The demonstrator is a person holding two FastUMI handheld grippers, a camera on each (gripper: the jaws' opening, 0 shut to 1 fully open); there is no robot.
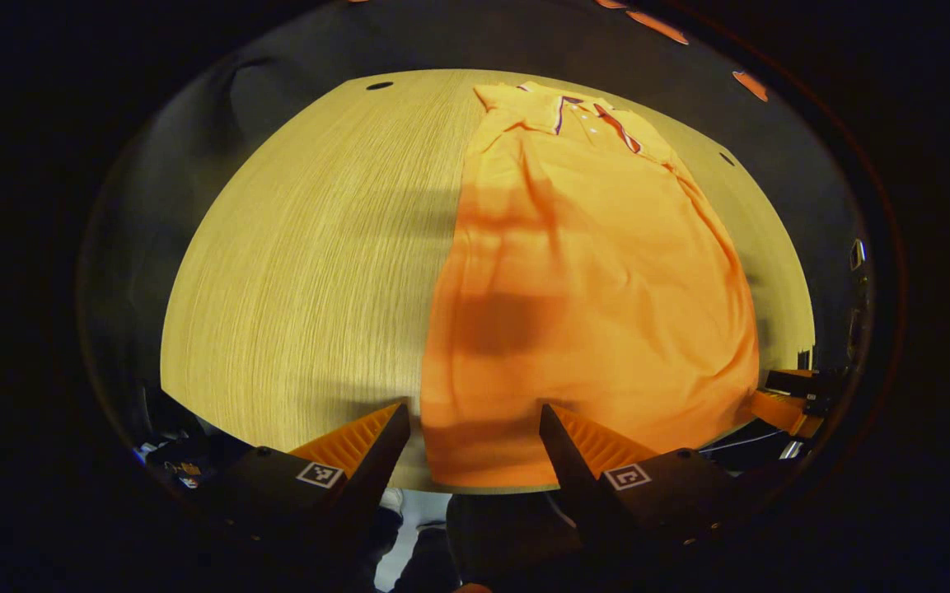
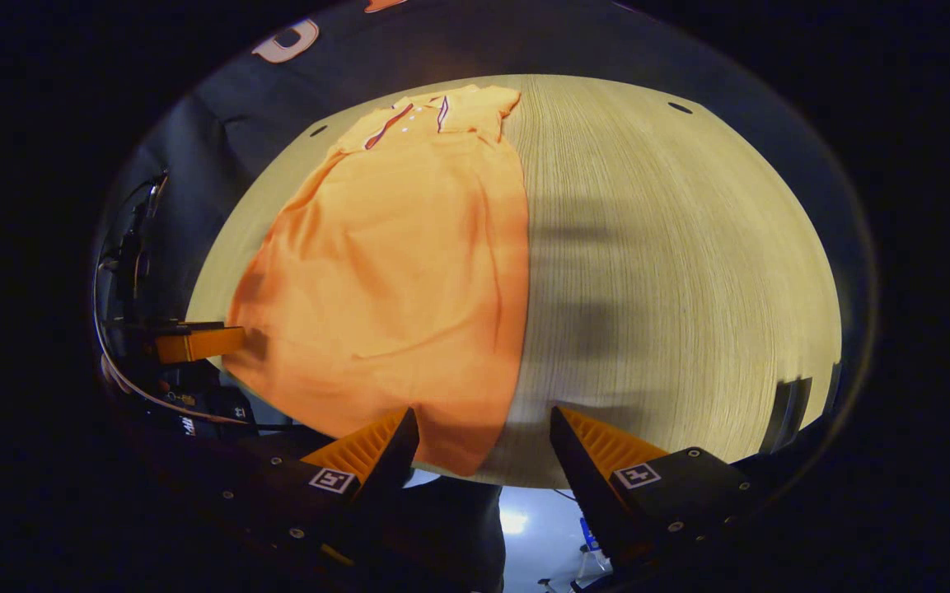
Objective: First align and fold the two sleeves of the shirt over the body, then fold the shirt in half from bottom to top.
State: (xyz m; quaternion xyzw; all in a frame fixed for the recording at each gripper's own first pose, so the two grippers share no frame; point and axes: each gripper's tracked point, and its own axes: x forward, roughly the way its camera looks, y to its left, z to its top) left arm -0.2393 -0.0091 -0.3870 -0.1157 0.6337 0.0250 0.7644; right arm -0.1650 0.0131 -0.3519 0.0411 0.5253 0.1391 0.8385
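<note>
Sleeves look folded in; both claws, left (image 1: 475, 428) and right (image 2: 483, 432), hang released over the shirt's (image 1: 590, 288) near hem. Grip both corners evenly, then lift toward the collar.

Shirt (image 1: 598, 280) flat on table (image 1: 310, 272)

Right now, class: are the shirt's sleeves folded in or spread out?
Folded in: the shirt lies as a narrow strip on the table, no sleeves sticking out.
</note>
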